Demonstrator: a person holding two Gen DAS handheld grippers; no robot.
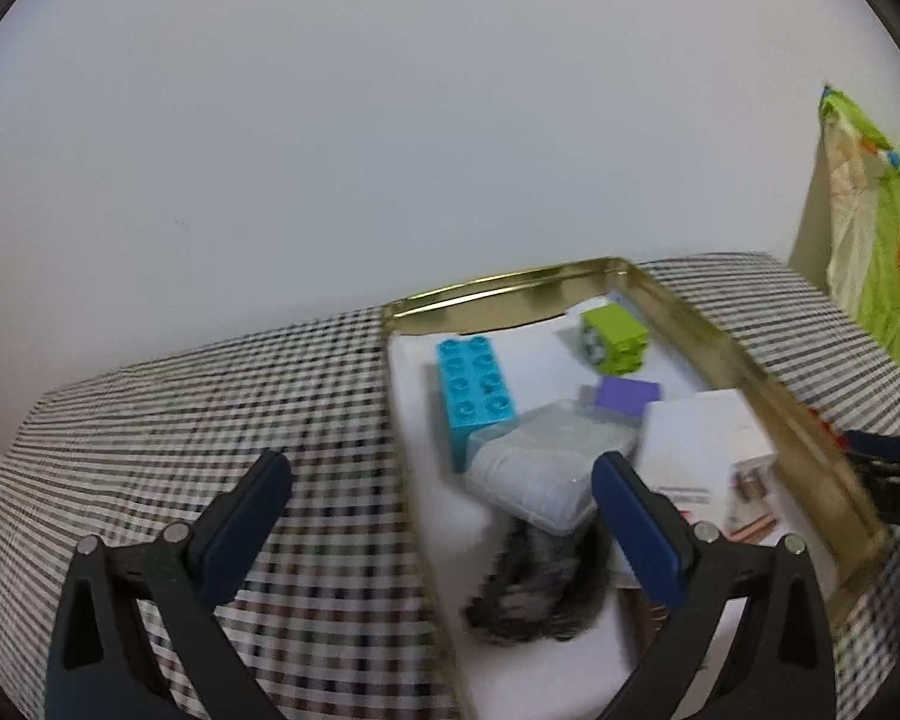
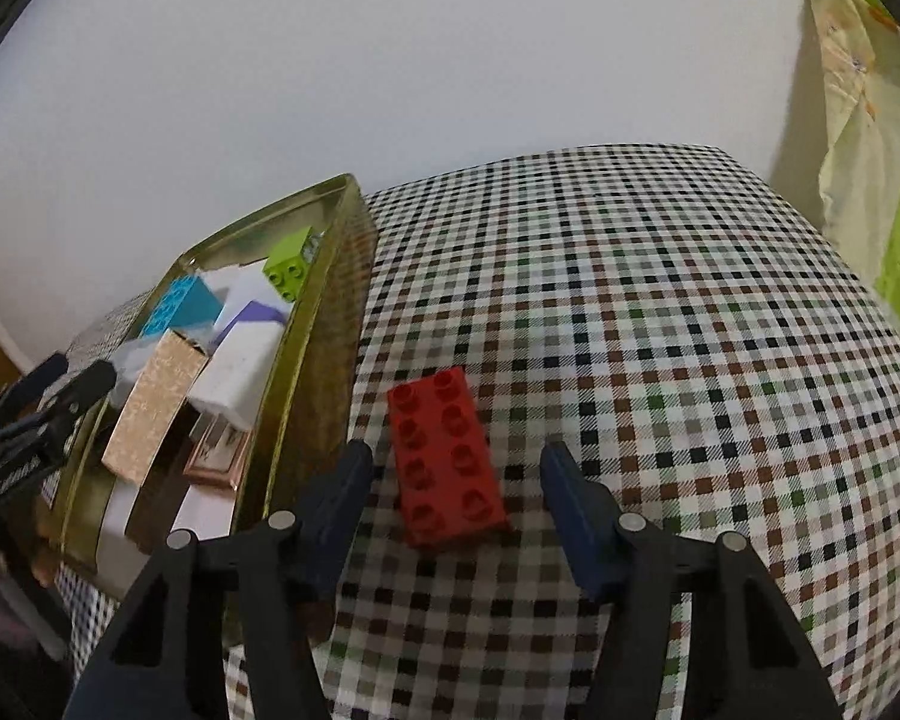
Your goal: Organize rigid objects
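A red eight-stud brick (image 2: pixel 444 456) lies flat on the checked tablecloth (image 2: pixel 660 330). My right gripper (image 2: pixel 456 456) is open and straddles it, with a gap on each side of the brick. To its left stands a gold tin (image 2: pixel 324 324) holding a teal brick (image 2: pixel 177 300), a green brick (image 2: pixel 288 264), a white box (image 2: pixel 240 372) and a speckled beige box (image 2: pixel 150 408). My left gripper (image 1: pixel 441 468) hangs open and empty over the tin's (image 1: pixel 690 312) left rim, above the teal brick (image 1: pixel 474 390) and a clear plastic box (image 1: pixel 540 468).
In the tin also lie a purple block (image 1: pixel 627 393), a green brick (image 1: pixel 615 336), a white carton (image 1: pixel 696 438) and a dark fuzzy thing (image 1: pixel 534 588). A green patterned cloth (image 2: pixel 870 120) hangs at the right. A white wall backs the table's far edge.
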